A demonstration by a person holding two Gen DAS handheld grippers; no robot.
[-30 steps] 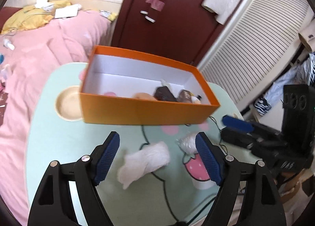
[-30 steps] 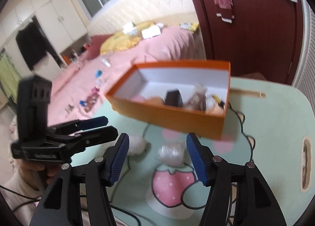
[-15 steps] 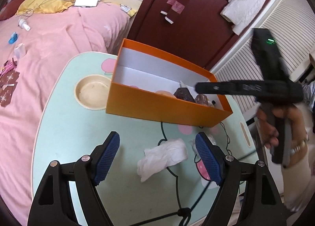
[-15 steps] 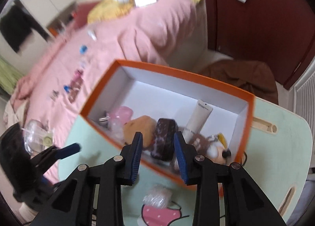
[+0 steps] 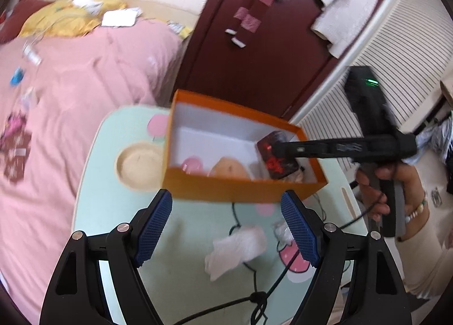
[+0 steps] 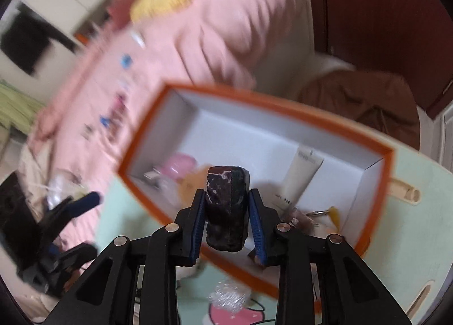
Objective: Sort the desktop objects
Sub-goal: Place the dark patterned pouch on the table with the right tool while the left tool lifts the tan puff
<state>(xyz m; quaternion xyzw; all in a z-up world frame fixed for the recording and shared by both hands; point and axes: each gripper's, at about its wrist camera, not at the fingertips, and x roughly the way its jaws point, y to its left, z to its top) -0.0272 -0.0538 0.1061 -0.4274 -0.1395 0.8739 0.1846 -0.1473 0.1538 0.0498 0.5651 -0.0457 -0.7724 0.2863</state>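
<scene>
Right gripper (image 6: 226, 214), jaws clenched on dark marbled block (image 6: 226, 208), raised over open orange cardboard box (image 5: 243, 189) on mint-green bench (image 5: 113, 211); left gripper (image 5: 226, 228) jaws released above crumpled white tissue (image 5: 237, 245).

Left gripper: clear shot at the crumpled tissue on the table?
Probably yes. The left gripper is open, and the crumpled tissue lies on the table just ahead with nothing over it. A black cable runs close beside it.

Pink bed (image 5: 70, 92), maroon door (image 5: 254, 64)
</scene>
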